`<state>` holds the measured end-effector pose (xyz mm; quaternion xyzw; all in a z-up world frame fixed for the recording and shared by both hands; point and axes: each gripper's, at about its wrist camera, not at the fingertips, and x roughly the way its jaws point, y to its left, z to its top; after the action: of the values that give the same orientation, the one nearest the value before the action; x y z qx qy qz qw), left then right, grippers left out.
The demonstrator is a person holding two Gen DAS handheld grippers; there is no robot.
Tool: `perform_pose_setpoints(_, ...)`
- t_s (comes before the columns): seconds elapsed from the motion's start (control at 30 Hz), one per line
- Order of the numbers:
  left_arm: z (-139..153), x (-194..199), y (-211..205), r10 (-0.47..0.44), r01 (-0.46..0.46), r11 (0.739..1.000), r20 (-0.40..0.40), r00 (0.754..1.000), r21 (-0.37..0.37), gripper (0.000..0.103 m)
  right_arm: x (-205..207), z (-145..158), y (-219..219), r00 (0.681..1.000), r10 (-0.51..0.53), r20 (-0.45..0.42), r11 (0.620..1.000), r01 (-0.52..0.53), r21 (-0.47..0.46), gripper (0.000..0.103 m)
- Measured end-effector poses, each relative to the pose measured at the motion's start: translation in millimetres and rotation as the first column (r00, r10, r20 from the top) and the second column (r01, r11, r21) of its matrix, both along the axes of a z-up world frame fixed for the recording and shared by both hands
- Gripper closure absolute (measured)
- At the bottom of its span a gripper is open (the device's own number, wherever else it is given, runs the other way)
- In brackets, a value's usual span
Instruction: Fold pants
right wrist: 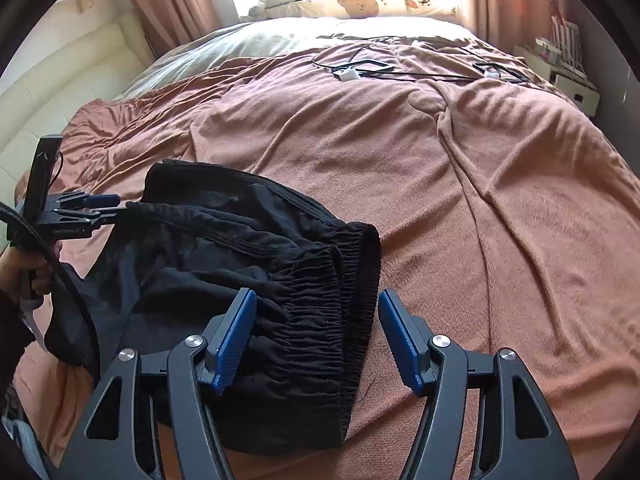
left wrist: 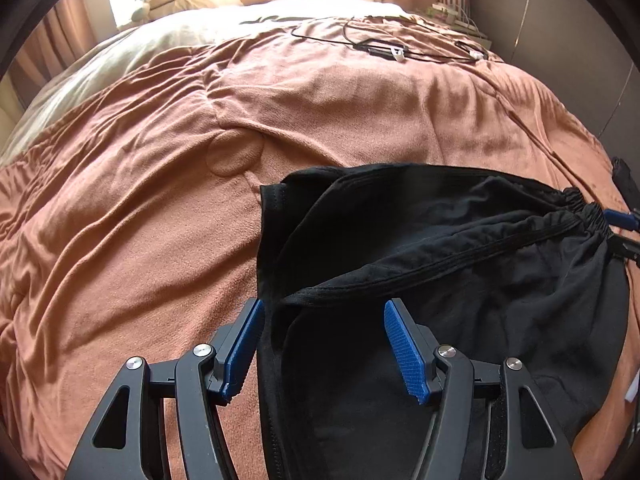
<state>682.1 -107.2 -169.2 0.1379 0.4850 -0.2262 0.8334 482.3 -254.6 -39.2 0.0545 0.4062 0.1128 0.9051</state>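
Two grippers frame this moment, and neither one is clamped on anything. Our left gripper (left wrist: 324, 344) stands with its blue pads wide apart over one end of the black pants (left wrist: 440, 280); a dark hem or seam edge of the cloth runs between the jaws, but we see no pinch on it. Our right gripper (right wrist: 316, 340) is spread just as wide at the other end, with the gathered elastic waistband (right wrist: 320, 300) lying in the gap between its pads. The left pad appears to brush the gathers; whether it truly touches we cannot tell.

Moving outward, the pants sit in a compact, layered bundle at the near edge of the bed, resting on the rust-coloured blanket (right wrist: 460, 200). Several layers of waistband are stacked on one another, so we judge that at least one fold is already made. The bundle looks loose and puffed rather than flat, and its edges do not line up neatly, so we think smoothing or a last fold remains.

Farther off, black cables and a small charger (right wrist: 352, 72) lie on the blanket, well apart from the pants, and pillows (right wrist: 360, 4) sit by the bright window.
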Motion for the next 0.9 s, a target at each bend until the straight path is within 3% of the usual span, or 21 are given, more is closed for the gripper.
perform_pose_setpoints(0.1, -9.0, -0.5, -5.2, -0.018, 0.018, 0.999, 0.011, 1.000, 0.040, 0.039, 0.3, 0.6, 5.8, 0.999, 0.045, 0.026, 0.999, -0.045, -0.027, 0.044)
perform_pose_setpoints(0.2, -13.7, 0.2, -4.8, -0.014, 0.014, 0.999, 0.014, 1.000, 0.037, 0.051, 1.4, -4.1, 8.4, 0.996, 0.081, 0.025, 0.996, -0.080, -0.043, 0.047)
perform_pose_setpoints(0.37, -9.6, -0.8, -5.8, -0.042, 0.041, 0.999, 0.021, 0.999, 0.034, 0.092, 11.8, -18.6, 8.0, 0.995, 0.093, -0.028, 0.993, -0.095, -0.067, 0.067)
perform_pose_setpoints(0.43, -0.1, -1.6, -5.8, -0.042, 0.041, 0.998, 0.038, 0.998, 0.039, 0.094, 14.4, -17.6, 7.9, 0.996, 0.085, -0.039, 0.994, -0.087, -0.071, 0.075)
perform_pose_setpoints(0.5, 12.5, -1.2, -3.3, -0.032, 0.031, 0.999, 0.058, 0.998, 0.028, 0.095, 13.7, -10.1, 7.6, 0.997, 0.074, -0.027, 0.995, -0.075, -0.072, 0.096)
perform_pose_setpoints(0.7, 46.0, 7.6, -3.3, 0.016, -0.016, 1.000, 0.113, 0.993, 0.000, 0.096, 10.3, 6.6, 2.8, 0.999, 0.048, 0.018, 0.998, -0.047, -0.045, 0.101)
perform_pose_setpoints(0.9, 47.1, 22.1, -15.6, 0.047, -0.049, 0.999, 0.130, 0.990, 0.014, 0.096, 7.9, 12.0, -4.2, 0.998, -0.018, 0.058, 0.999, 0.020, -0.035, 0.101)
